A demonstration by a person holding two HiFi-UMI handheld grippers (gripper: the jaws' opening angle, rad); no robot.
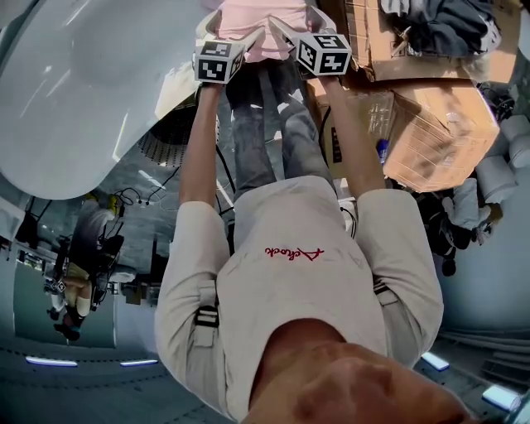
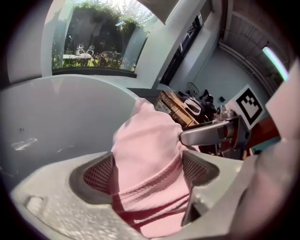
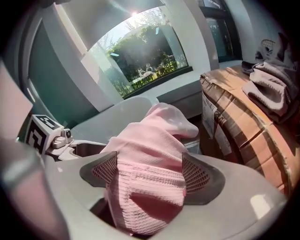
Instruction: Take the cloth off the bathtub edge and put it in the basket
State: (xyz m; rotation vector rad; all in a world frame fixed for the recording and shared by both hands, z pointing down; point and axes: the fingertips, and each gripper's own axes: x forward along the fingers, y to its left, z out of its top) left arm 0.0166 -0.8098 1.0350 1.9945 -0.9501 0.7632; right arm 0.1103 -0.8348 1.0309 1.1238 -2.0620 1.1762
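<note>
The cardboard boxes (image 1: 431,132) on our right carry a heap of grey clothes (image 3: 269,86) on top. The white bathtub (image 1: 83,83) curves away on our left.

The pink cloth (image 1: 252,25) sits in the gap between tub and boxes, right at the tips of both grippers. We cannot tell what it rests on. From the head view it runs crosswise, from one gripper to the other. From each gripper view it is a bunched, waffle-textured heap. Its long run climbs away from the jaws to a rounded peak, and in the right gripper view that peak leans towards the boxes.

Our left gripper (image 2: 147,171) has its jaws spread wide. The cloth fills the space between its pads (image 2: 98,173), brushing the one nearer the other gripper, with a shadowed gap at the other. Nothing is pinched.

Our right gripper (image 3: 151,173) is likewise wide apart. The cloth is draped between its pads (image 3: 197,176) and lies loosely against them, not clamped.

The two grippers hang close side by side.
</note>
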